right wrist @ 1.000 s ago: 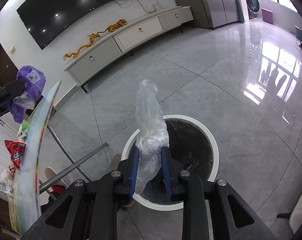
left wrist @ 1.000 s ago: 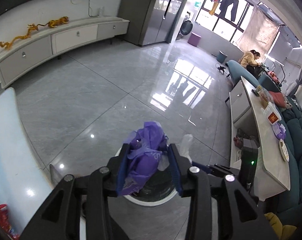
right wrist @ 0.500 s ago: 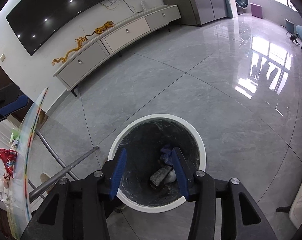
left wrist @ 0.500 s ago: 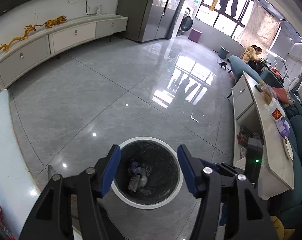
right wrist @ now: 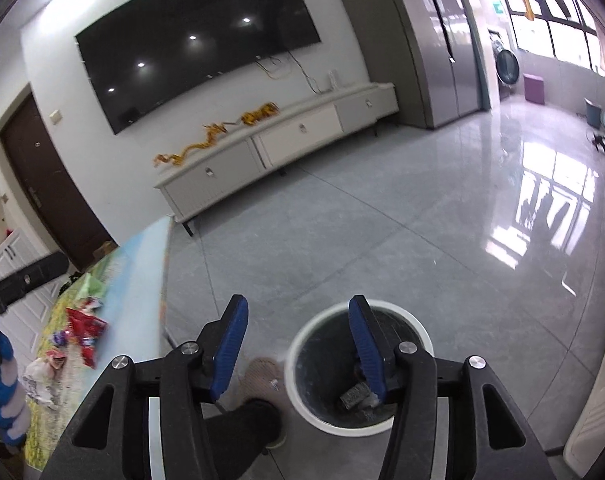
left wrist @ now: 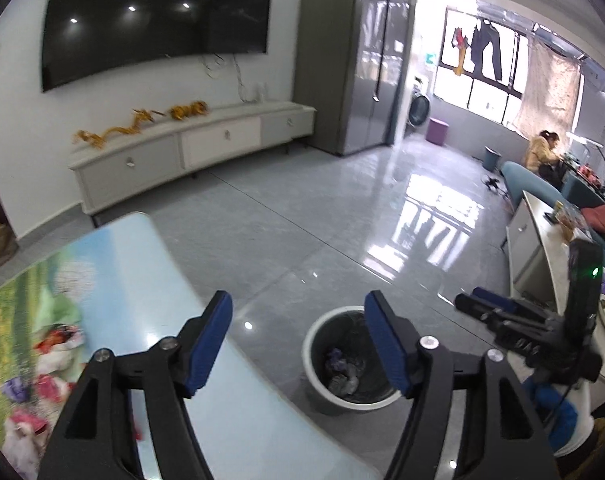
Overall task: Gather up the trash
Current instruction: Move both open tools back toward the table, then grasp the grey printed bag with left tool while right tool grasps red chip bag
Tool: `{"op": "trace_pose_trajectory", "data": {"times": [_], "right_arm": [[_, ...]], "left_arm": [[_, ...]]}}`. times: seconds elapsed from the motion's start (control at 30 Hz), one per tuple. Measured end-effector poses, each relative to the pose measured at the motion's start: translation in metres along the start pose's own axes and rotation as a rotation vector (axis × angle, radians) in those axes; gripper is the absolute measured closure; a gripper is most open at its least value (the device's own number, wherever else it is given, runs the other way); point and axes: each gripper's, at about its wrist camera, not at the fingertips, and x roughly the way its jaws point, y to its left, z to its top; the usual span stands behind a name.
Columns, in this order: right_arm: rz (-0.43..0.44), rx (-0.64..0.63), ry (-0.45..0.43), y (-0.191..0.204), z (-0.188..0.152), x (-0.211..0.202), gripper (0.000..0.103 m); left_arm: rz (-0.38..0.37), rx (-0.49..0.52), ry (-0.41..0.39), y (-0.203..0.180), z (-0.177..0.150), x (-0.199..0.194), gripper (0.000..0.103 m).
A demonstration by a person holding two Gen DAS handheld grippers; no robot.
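Observation:
A white-rimmed trash bin (left wrist: pixel 314 372) stands on the floor with a purple bag and clear plastic inside; it also shows in the right wrist view (right wrist: pixel 412 322). My left gripper (left wrist: pixel 298 344) is open and empty, above the table edge beside the bin. My right gripper (right wrist: pixel 298 346) is open and empty, above the bin's left rim. Several wrappers (left wrist: pixel 56 340) lie on the table (left wrist: pixel 142 264); red wrappers (right wrist: pixel 86 326) show in the right wrist view. The right gripper (left wrist: pixel 514 316) appears at the right of the left wrist view.
A long white TV cabinet (left wrist: pixel 190 152) stands against the far wall under a wall TV (right wrist: pixel 198 44). A white counter (left wrist: pixel 538 240) and a teal sofa (left wrist: pixel 522 176) are to the right, with a seated person (left wrist: pixel 542 150) behind. A foot in a slipper (right wrist: pixel 262 404) is left of the bin.
Both grippers opened and dropped their bags, purple and clear, into the bin. Both have since risen and tilted up, so the table and the far wall come into view.

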Motion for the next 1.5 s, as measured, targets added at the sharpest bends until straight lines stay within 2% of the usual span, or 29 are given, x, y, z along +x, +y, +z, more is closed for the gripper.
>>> {"op": "trace_pose_trajectory", "data": {"times": [0.2, 0.43, 0.77, 0.93, 1.07, 1.5], "right_arm": [[0.069, -0.09, -0.06, 0.063, 0.015, -0.028, 0.049], [0.131, -0.187, -0.088, 0.127, 0.023, -0.042, 0.048], [0.178, -0.285, -0.074, 0.186, 0.018, -0.035, 0.047], [0.188, -0.314, -0.043, 0.201, 0.014, -0.023, 0.044], [0.198, -0.328, 0.002, 0.21, 0.007, -0.007, 0.044], [0.245, -0.389, 0.165, 0.252, -0.019, 0.056, 0.042]], "left_arm": [[0.133, -0.043, -0.092, 0.055, -0.027, -0.07, 0.035], [0.298, -0.174, -0.159, 0.13, -0.067, -0.135, 0.034], [0.478, -0.395, -0.147, 0.206, -0.144, -0.181, 0.03], [0.489, -0.482, -0.108, 0.232, -0.173, -0.178, 0.03], [0.452, -0.529, -0.041, 0.25, -0.197, -0.159, 0.03], [0.363, -0.576, 0.084, 0.265, -0.221, -0.108, 0.03]]}}
